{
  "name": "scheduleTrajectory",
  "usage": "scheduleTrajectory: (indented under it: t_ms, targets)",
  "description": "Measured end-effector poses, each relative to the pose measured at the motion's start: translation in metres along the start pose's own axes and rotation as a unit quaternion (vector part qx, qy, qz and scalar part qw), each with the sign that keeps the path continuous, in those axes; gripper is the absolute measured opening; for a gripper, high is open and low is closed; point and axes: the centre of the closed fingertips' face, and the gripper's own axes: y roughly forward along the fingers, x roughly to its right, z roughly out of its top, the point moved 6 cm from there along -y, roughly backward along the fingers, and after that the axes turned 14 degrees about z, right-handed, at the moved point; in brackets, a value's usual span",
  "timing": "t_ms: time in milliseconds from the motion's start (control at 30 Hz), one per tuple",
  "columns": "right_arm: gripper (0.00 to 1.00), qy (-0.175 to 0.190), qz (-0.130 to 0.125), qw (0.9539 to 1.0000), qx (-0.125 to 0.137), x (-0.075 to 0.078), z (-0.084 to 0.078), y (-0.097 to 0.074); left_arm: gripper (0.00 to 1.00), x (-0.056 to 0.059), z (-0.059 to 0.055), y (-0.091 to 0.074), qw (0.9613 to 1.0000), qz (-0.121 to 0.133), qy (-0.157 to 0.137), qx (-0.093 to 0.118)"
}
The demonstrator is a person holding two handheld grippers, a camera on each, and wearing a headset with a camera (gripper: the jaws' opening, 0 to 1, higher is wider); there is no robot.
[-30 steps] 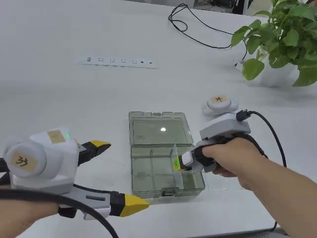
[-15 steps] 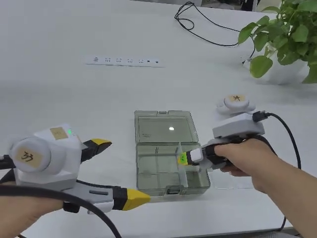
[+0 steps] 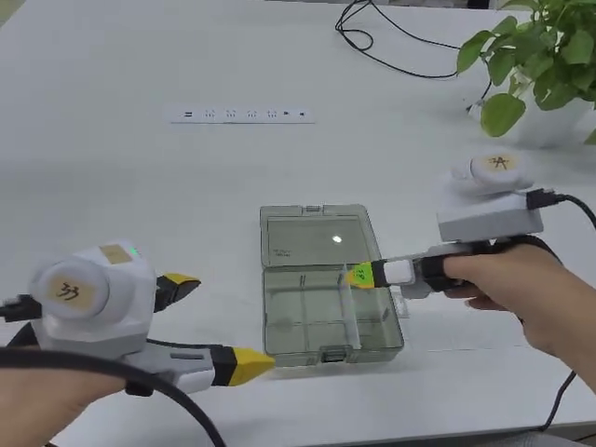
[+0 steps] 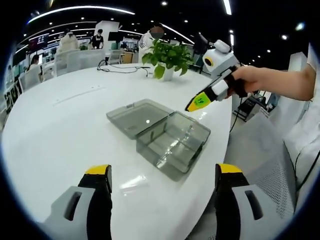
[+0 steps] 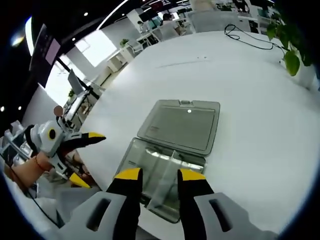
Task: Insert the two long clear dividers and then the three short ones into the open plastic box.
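The open plastic box [image 3: 372, 337] lies mid-table with its lid [image 3: 312, 233] flat behind it. Clear dividers [image 3: 349, 300] stand inside the base, one long and some short crossing ones. My right gripper [image 3: 361, 276] hovers just above the box's right side, its yellow fingers a narrow gap apart with nothing between them; in its own view [image 5: 160, 175] it looks down at a standing divider [image 5: 172, 159]. My left gripper [image 3: 214, 321] is wide open at the lower left, well clear of the box [image 4: 172, 145]. The right gripper [image 4: 200, 101] hangs over the box's far side.
A white power strip [image 3: 242, 115] lies further back, with a black cable [image 3: 400, 47] and a potted plant [image 3: 540, 56] at the far right. Faint clear pieces [image 3: 442, 331] lie on the table right of the box. The table's front edge runs just below the box.
My right gripper has lifted out of the box and drawn back to the right, leaving the divider standing inside. The left gripper has stayed open in much the same place.
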Motion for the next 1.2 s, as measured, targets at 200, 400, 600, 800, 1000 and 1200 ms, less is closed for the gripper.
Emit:
scheduleTrajectory:
  t_ms: [200, 400, 600, 800, 1000, 1200]
  targets:
    - [0.36, -0.034, 0.017, 0.9992, 0.01, -0.004, 0.003, -0.009, 0.81, -0.005, -0.006, 0.003, 0.9992, 0.02, -0.015, -0.032]
    - [0.44, -0.08, 0.033, 0.9961, 0.016, -0.003, 0.004, -0.019, 0.77, -0.01, -0.015, 0.008, 0.9961, 0.041, -0.028, -0.073]
    - [0.53, -0.142, 0.052, 0.9885, 0.008, -0.002, 0.002, -0.026, 0.73, -0.011, -0.021, 0.01, 0.9935, 0.054, -0.03, -0.095]
    - [0.61, -0.193, 0.078, 0.9779, 0.015, -0.002, 0.0, -0.035, 0.7, -0.012, -0.027, 0.012, 0.9902, 0.068, -0.039, -0.116]
    - [0.72, -0.247, 0.104, 0.9629, 0.03, 0.0, -0.004, -0.048, 0.67, -0.012, -0.034, 0.015, 0.9857, 0.087, -0.038, -0.139]
    - [0.8, -0.288, 0.122, 0.9493, 0.032, 0.011, -0.014, -0.063, 0.63, -0.014, -0.037, 0.02, 0.9801, 0.112, -0.036, -0.16]
